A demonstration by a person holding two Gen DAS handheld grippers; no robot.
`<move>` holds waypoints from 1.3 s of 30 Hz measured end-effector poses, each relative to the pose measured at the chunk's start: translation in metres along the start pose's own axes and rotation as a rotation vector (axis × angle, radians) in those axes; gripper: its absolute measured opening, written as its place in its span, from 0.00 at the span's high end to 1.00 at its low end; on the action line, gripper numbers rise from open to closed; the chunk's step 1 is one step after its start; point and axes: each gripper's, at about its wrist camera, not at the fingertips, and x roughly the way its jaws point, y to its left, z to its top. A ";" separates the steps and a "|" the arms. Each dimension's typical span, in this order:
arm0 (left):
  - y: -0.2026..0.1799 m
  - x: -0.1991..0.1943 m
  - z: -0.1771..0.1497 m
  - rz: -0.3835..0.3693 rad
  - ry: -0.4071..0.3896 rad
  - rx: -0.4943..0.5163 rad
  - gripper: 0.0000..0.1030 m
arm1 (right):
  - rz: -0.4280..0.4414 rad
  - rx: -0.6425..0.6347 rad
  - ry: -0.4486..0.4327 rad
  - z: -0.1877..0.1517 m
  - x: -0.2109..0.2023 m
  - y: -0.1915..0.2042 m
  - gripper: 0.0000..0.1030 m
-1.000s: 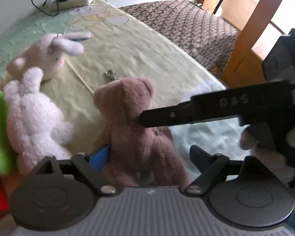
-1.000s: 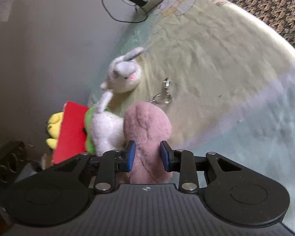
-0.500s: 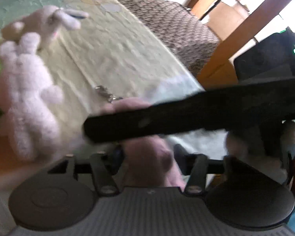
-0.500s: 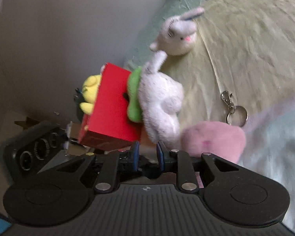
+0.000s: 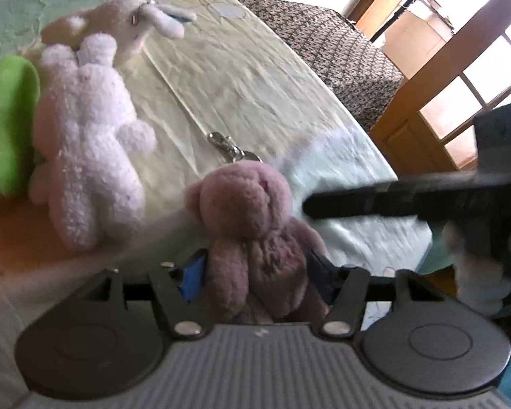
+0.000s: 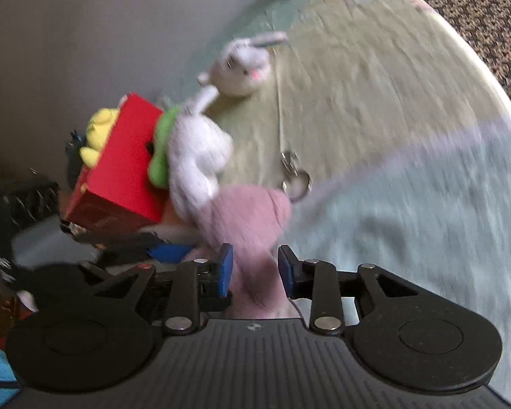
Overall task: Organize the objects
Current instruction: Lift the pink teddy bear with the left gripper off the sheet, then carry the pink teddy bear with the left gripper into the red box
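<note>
I take the red box (image 6: 119,167) as my landmark. Left of it a yellow plush (image 6: 97,133) sticks out. Pressed against its right side sits a green plush (image 6: 160,150), then the white fluffy plush (image 6: 197,156) leaning on that, and beyond it the white bunny (image 6: 242,68). Those four look gathered by the box, so I judge that part done.

Further right of the box, nearest me, the pink bear (image 5: 252,228) with its key ring (image 6: 294,177) lies apart from the row on the bedspread (image 5: 255,78). My left gripper (image 5: 255,272) straddles its body, jaws opening, and I cannot tell if the pads press. My right gripper (image 6: 253,271) has a limb of the bear between its opening jaws, pads apparently just clear. The bear remains to be lined up.
</note>
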 end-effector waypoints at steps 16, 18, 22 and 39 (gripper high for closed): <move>-0.011 -0.013 -0.003 0.071 -0.030 0.052 0.36 | 0.151 -0.013 0.001 0.005 0.004 0.021 0.65; -0.012 -0.026 -0.004 0.074 -0.058 0.057 0.36 | 0.164 -0.032 -0.013 0.010 0.000 0.033 0.65; -0.013 -0.056 -0.005 0.085 -0.125 0.073 0.36 | 0.196 -0.085 -0.040 0.016 -0.008 0.061 0.65; 0.059 -0.224 -0.030 0.116 -0.425 0.087 0.36 | 0.361 -0.278 -0.151 0.041 0.054 0.233 0.67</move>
